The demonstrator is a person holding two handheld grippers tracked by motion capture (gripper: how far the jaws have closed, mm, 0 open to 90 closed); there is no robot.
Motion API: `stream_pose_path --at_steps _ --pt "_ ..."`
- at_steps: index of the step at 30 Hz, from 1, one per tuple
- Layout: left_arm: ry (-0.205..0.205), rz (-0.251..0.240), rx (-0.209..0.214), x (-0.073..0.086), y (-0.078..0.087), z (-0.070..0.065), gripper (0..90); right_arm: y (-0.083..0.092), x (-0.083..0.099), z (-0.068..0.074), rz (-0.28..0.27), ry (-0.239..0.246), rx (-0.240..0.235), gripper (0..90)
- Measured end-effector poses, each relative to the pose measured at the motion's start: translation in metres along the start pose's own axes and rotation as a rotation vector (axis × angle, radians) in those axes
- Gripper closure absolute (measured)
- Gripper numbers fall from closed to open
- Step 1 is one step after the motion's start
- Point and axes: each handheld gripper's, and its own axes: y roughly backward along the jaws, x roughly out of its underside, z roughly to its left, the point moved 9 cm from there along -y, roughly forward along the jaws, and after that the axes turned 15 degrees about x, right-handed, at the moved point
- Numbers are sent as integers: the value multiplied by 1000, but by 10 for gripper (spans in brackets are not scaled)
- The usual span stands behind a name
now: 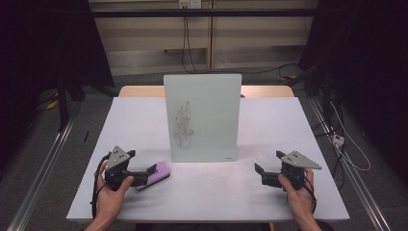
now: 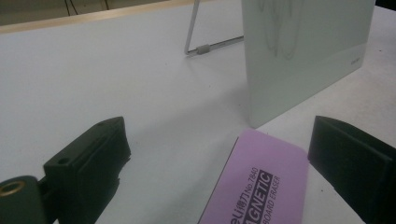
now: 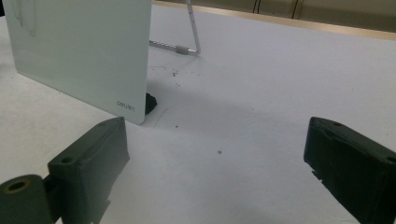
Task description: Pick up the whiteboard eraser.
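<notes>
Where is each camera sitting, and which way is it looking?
High view: above the person's side, looking forward and down at the table; both hands show, left claw, right claw.
Left gripper view: on the left claw, facing the purple eraser lying between its open jaws.
Right gripper view: on the right claw, facing bare table.
All three share the standing whiteboard.
</notes>
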Motion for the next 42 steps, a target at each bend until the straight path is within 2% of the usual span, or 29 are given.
stream_pose_path --at_steps 2,9,12,17,21,24,27,30,36,40,42 --pt "-2 11 19 0 0 -1 50 -1 0 -1 1 -1 4 64" --pt "-8 28 20 0 -1 1 57 -1 1 0 7 -4 -5 65" --pt "4 29 22 0 -1 2 60 -1 1 0 8 -3 -10 65" --pt "-10 44 26 -2 0 5 87 -2 1 0 9 0 -13 65" --pt "-11 58 58 -4 -3 4 93 -2 1 1 10 0 -14 65" --pt "-16 73 54 -3 -3 5 93 -2 1 1 11 1 -14 65" --pt "0 79 74 -4 -4 4 83 -2 1 2 14 1 -18 65" --pt "-4 102 57 -5 -3 6 82 -2 1 2 13 0 -19 65" --pt "-8 146 86 -8 -2 3 80 -3 1 3 11 9 -24 65" --pt "-43 177 97 -9 -2 2 72 -4 1 3 11 10 -26 65" --pt "-42 196 100 -9 -2 2 71 -4 1 3 12 9 -26 65"
